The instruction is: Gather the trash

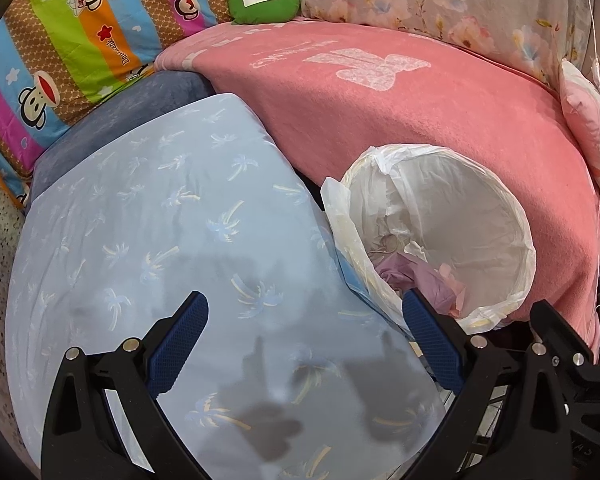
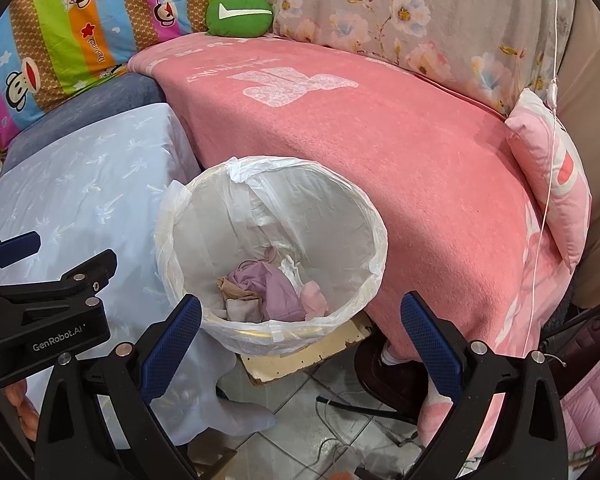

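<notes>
A round bin lined with a white plastic bag [image 2: 372,248] [image 1: 524,248] stands between a light blue cloth-covered surface and a pink blanket. Crumpled lilac, pink and beige trash [image 2: 268,292] [image 1: 424,280] lies at its bottom. My right gripper [image 2: 300,312] hangs open just over the bin's near rim, nothing between its blue-padded fingers. My left gripper [image 1: 304,308] is open above the light blue cloth, left of the bin, and holds nothing. The left gripper's body [image 2: 40,304] shows at the left edge of the right wrist view.
The light blue palm-print cloth [image 1: 160,208] covers a low surface. The pink blanket [image 2: 380,140] drapes a sofa with a floral cover [image 2: 400,8], a striped cartoon quilt [image 1: 60,40], a green cushion [image 2: 238,14] and a pink pillow [image 2: 552,168]. A board [image 2: 312,352] and cables lie on the tiled floor.
</notes>
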Demonstrator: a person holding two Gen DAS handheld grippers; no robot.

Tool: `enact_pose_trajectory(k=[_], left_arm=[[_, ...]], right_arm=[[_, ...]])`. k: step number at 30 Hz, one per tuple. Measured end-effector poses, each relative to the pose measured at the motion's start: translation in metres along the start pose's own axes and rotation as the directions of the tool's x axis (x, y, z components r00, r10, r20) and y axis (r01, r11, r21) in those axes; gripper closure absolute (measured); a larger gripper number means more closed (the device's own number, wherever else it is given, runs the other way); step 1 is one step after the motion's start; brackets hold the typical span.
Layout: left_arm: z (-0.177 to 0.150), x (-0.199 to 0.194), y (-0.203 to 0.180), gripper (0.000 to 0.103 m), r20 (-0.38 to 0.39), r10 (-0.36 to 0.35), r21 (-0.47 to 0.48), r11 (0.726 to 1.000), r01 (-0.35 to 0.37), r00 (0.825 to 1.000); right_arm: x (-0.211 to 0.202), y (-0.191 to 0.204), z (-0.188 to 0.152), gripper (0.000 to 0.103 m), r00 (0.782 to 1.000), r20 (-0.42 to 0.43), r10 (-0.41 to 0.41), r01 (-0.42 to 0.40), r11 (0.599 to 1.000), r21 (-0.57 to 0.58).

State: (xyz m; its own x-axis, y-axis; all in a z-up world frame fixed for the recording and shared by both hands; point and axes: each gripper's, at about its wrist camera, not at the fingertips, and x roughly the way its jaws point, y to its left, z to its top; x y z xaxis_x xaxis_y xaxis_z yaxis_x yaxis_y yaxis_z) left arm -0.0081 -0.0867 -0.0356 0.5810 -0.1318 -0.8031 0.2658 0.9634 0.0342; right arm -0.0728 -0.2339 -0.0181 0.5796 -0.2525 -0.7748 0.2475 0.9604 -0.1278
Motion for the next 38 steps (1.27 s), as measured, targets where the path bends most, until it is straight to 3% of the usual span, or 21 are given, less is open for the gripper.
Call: enact_pose_trajectory(k=[38], left_arm=[[-0.001,0.0022,-0.0052,0.009,-0.025,-0.033,0.009,0.999,0.033,0.999]], right_arm=[[-0.0039,-0.0024,0.0028,0.006,1.0,0.007,-0.007,0.007,1.0,0.014]])
